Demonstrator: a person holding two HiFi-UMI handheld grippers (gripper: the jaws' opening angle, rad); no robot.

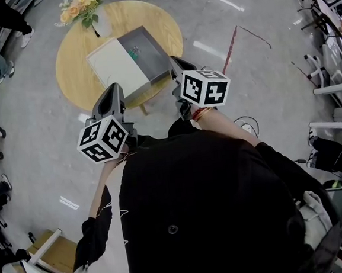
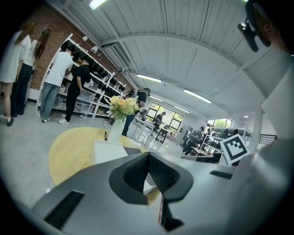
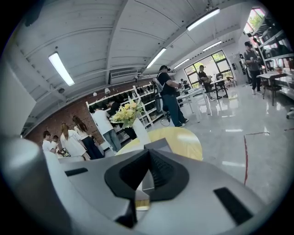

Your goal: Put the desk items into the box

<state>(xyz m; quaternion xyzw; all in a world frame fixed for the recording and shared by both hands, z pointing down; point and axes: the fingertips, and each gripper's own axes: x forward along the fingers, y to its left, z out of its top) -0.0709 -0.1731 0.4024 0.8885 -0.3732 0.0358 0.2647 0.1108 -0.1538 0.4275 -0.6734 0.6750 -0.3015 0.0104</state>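
An open box point(image 1: 146, 52) with a grey inside and a white lid point(image 1: 114, 65) lies on the round wooden table point(image 1: 76, 70). Something small and teal lies inside it. A thin dark pen point(image 1: 96, 31) rests beside the flower vase point(image 1: 82, 8). My left gripper point(image 1: 112, 88) hovers at the table's near edge, just short of the lid point(image 2: 108, 150), with its jaws shut on nothing. My right gripper point(image 1: 175, 60) is at the box's near right corner, also shut and empty. The left gripper point(image 2: 148, 154) and the right gripper point(image 3: 148, 152) both point toward the box point(image 3: 158, 145).
The vase of flowers point(image 2: 121, 108) stands at the table's far side. People stand by shelves point(image 2: 55, 78) beyond the table. White chairs and desks point(image 1: 333, 89) line the right, a red line point(image 1: 230, 49) marks the floor, and a wooden stool point(image 1: 53, 253) is behind on the left.
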